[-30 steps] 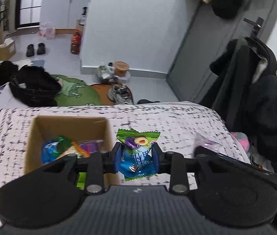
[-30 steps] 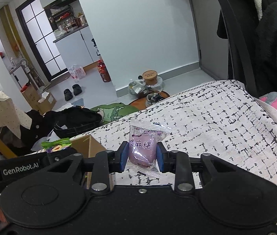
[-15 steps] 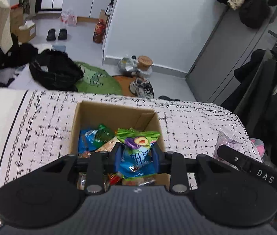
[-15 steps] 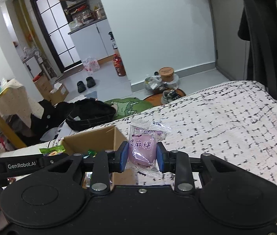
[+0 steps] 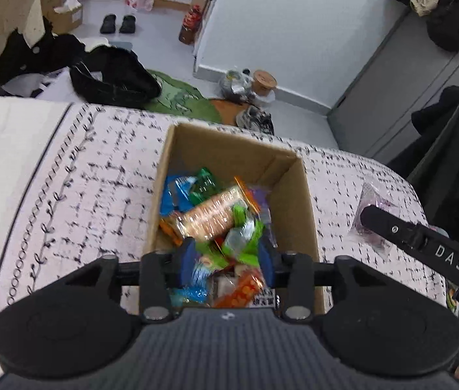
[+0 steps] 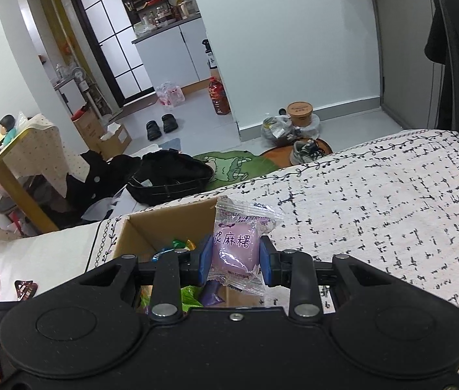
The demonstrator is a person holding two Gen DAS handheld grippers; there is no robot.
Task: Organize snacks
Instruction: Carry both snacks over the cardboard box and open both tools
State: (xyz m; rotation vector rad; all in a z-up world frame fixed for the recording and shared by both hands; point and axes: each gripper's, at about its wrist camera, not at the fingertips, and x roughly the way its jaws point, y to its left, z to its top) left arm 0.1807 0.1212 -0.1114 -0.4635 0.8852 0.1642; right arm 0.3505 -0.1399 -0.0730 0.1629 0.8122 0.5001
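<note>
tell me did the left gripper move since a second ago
Yes. The left gripper has come over the box, which sat left of it before; its jaws have just been opening, the green packet loose between them.

Showing matt brown cardboard on the box [image 5: 289, 175], raw and dull at the edges. Glinting inside it: glossy crinkled plastic snack wrappers [image 5: 211, 214]. Gleaming clear and shiny around the pink snack packet [image 6: 234, 247], film smooth over a soft-looking filling. Looking matt black plastic on the left tool [image 5: 226, 260] and right tool [image 6: 234, 258], with smooth blue pads [image 6: 205, 260] and bright metal screw heads [image 6: 307, 309]. Lying soft, woven and matt: the printed cloth cover [image 6: 392, 211].
</note>
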